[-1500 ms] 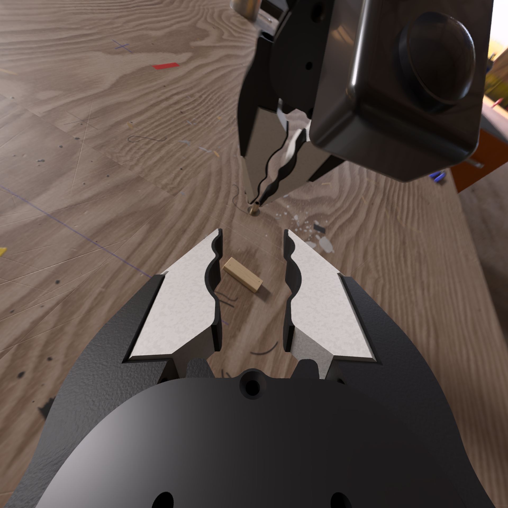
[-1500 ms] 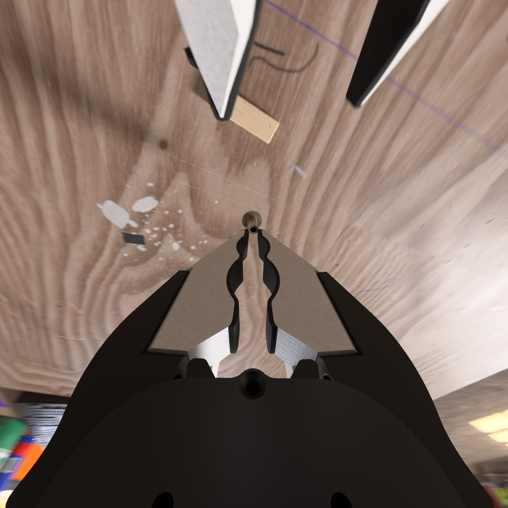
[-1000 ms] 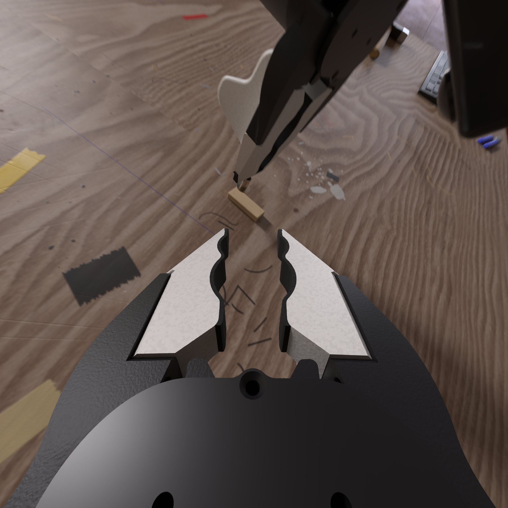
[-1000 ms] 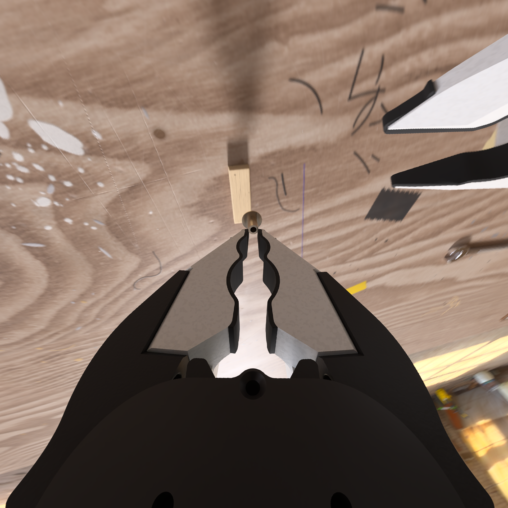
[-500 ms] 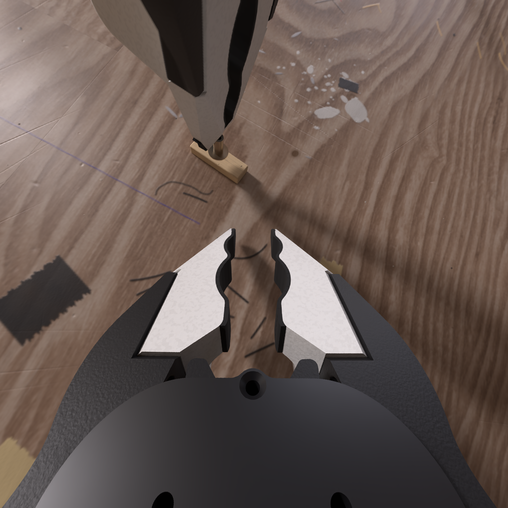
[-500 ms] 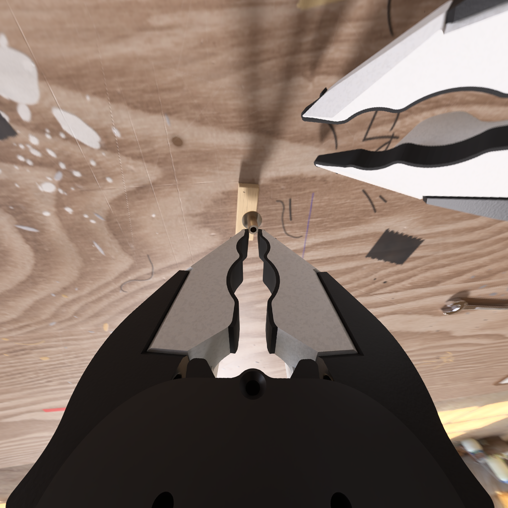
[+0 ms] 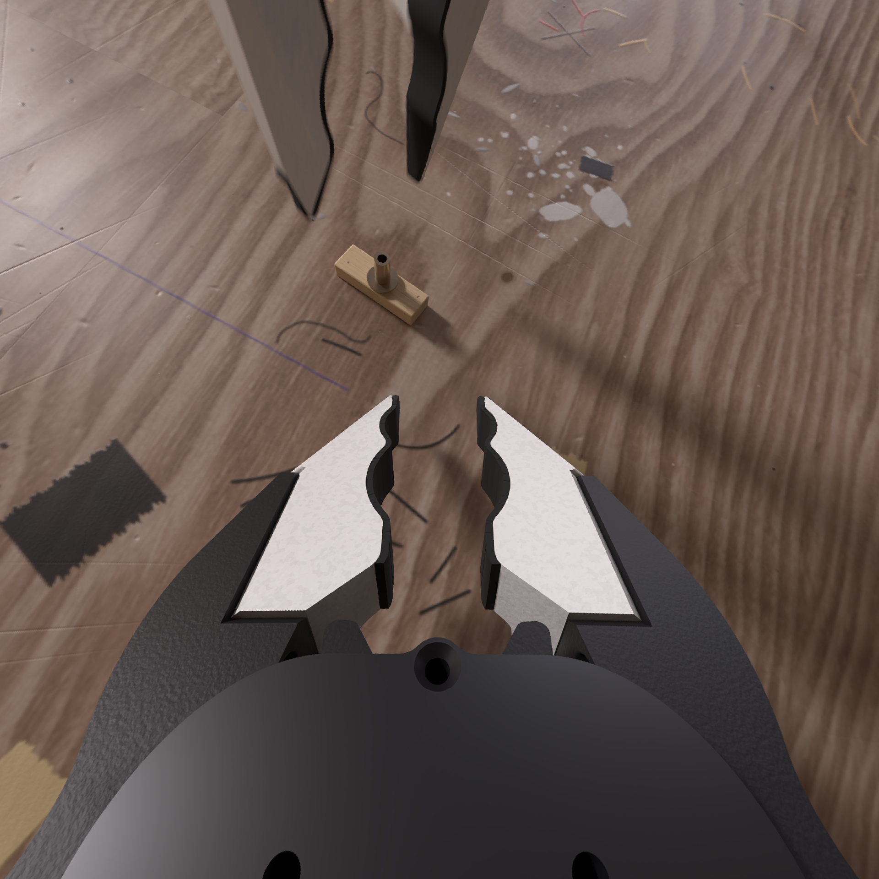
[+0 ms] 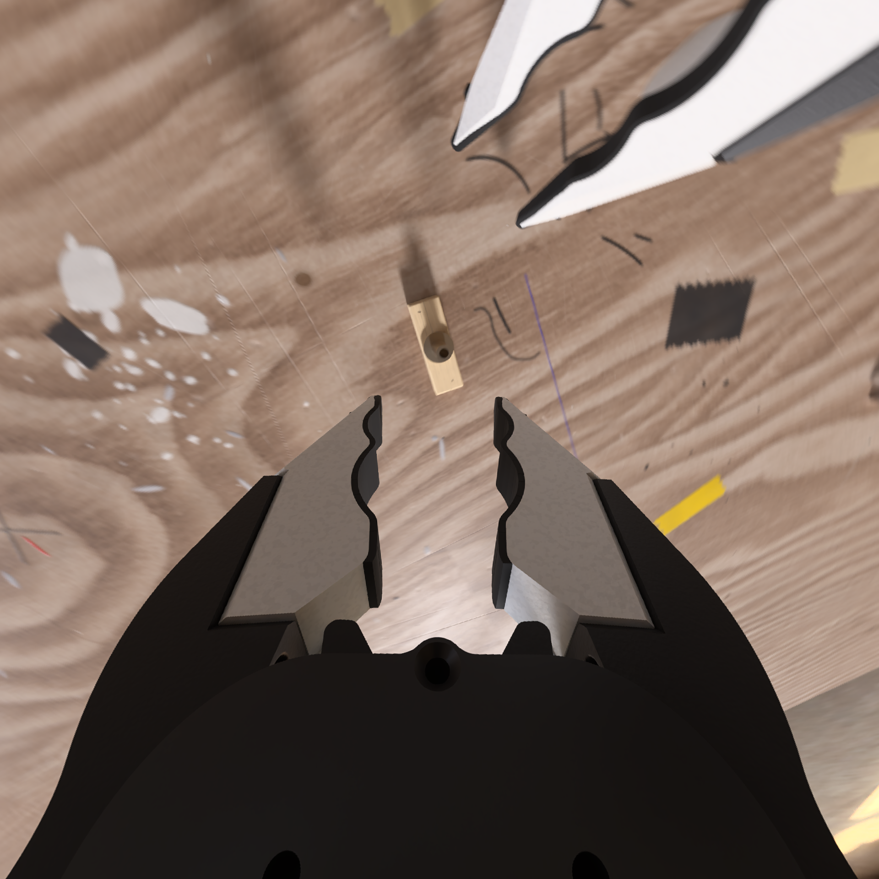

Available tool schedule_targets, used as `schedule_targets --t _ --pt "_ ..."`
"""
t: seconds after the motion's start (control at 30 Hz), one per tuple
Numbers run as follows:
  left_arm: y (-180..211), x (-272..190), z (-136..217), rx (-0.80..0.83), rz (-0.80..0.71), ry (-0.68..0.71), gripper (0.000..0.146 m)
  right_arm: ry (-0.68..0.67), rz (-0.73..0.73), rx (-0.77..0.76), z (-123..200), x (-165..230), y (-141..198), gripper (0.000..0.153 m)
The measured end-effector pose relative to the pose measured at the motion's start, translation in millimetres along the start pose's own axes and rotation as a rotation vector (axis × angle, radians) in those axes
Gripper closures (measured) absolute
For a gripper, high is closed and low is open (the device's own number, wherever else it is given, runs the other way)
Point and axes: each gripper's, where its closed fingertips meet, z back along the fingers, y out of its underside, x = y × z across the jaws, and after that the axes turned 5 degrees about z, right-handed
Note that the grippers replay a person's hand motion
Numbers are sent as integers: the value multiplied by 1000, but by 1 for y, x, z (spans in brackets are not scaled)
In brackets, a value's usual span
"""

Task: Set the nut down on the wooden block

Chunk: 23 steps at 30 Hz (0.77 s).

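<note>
Wood-grain tabletop [image 7: 666,380] underneath it all, swirled brown, scuffed with pencil strokes, white paint flecks [image 7: 604,207] and scraps of tape.

At the centre, nut [image 7: 382,278] — small, dull metal, with a round flange at the base and a short hollow barrel rising from it, dark bore visible at the top. Stands upright on wooden block [image 7: 380,290], flange flat on the upper face, about midway along the length. From the right wrist view, seen almost end-on: nut [image 8: 438,351] as a ring with a dark hole, sitting on the pale block [image 8: 435,349].

Block itself pale, light-toned, a short rectangular bar lying flat on the table, casting a soft shadow on one side.

Above and beyond the block in the left wrist view, right gripper [image 7: 364,195] pointing down, its two fingers spread wide apart with nothing between them, tips clear of the nut and not touching it. Nearer the camera, left gripper [image 7: 437,404] — fingers parted with a clear gap, holding nothing, well short of the block.

Further out: black jagged-edged tape patch [image 7: 81,509] to the left, tan tape [image 7: 24,789] at the lower edge, a thin purple line [image 7: 190,304] crossing the grain, a yellow tape strip [image 8: 689,504] in the right wrist view.
</note>
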Motion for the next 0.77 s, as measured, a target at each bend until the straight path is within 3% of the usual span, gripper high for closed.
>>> schedule_targets --t 0.17,0.33,0.43,0.5,0.57,0.7,0.77 --pt "-6 -1 0 -6 3 11 114 138 -259 -238 28 25 -12 108" --pt "1 5 -8 91 -76 -73 115 192 -540 -262 5 48 0 103" --pt "1 4 -11 122 -140 -90 123 195 -729 -296 -14 52 9 104" --pt "-1 3 -13 135 -160 -92 126 173 -815 -398 -15 48 3 113" --pt "-2 2 -14 145 -176 -86 128 150 -879 -483 -14 45 1 131" --pt "-2 2 -14 175 -224 -71 142 139 -884 -474 -21 47 -1 149" --pt "-3 -1 -14 186 -244 -47 143 112 -878 -469 -18 52 -7 150"
